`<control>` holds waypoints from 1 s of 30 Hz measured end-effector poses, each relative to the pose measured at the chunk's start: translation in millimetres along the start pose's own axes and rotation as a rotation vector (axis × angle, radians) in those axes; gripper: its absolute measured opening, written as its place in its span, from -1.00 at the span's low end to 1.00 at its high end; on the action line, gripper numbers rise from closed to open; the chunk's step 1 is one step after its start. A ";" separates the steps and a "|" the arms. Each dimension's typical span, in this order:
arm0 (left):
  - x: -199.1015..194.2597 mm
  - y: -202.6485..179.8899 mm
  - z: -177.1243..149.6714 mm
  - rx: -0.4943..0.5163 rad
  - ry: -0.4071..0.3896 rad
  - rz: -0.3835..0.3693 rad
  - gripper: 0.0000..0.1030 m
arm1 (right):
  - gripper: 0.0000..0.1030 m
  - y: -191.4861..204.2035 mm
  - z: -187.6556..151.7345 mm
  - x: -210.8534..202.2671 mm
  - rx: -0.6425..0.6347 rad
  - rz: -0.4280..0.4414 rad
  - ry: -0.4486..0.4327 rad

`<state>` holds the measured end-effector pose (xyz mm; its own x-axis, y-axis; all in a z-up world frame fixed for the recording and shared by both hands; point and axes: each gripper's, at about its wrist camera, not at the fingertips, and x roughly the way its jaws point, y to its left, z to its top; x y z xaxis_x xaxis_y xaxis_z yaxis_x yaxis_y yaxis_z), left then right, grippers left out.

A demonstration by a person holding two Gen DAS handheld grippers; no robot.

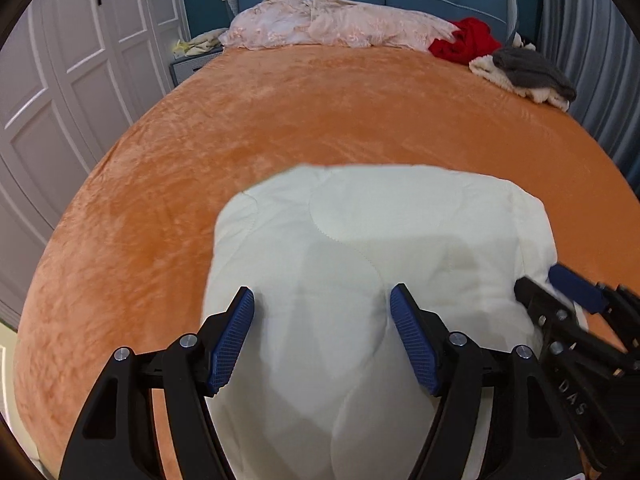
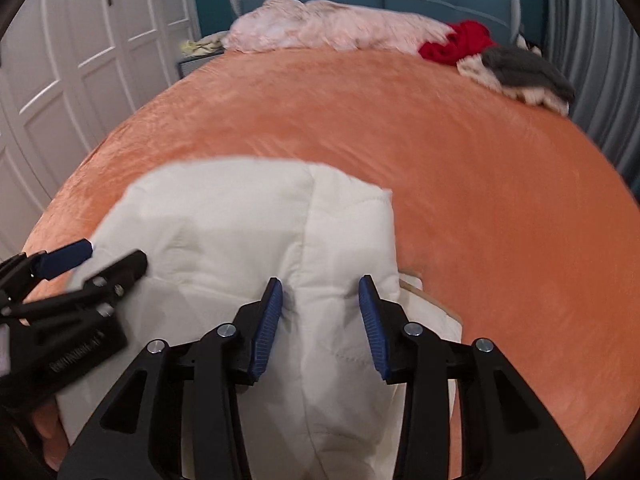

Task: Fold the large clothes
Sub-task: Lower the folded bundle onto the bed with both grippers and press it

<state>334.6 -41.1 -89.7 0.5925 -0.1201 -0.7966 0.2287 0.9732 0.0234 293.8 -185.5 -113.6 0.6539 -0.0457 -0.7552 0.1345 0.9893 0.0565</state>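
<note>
the bed (image 1: 280,120) is spread with an orange plush cover, and the white quilted garment (image 1: 360,240) lies folded into a thick bundle at its near edge, well apart from the pink bedding (image 1: 340,24), red cloth (image 1: 468,40) and grey-and-cream pile (image 1: 528,72) at the headboard end. the step in hand looks like letting go after a fold. the left claw (image 1: 322,336) is spread wide above the bundle, nothing pinched. the right claw (image 2: 320,320) has its jaws half apart with a ridge of white fabric rising between them, pads seemingly just off it. to do this well, i judge both should lift straight clear so no pad drags the top layer open, then press the puffy bundle flat and square its right edge, where a lower layer peeks out.
</note>
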 end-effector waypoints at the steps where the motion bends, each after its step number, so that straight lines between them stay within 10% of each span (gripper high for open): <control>1: 3.9 -0.5 -0.8 -0.004 -0.001 -0.004 0.37 | -0.20 -4.1 -3.7 4.1 0.017 0.009 0.002; 30: 60.1 -8.6 -6.9 0.006 -0.059 0.016 0.51 | -0.06 -7.7 -25.4 36.8 0.101 -0.005 -0.074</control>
<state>362.9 -55.3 -142.0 0.6405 -0.1161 -0.7592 0.2238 0.9738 0.0399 297.9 -191.2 -158.4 0.7054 -0.0644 -0.7059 0.2095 0.9703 0.1209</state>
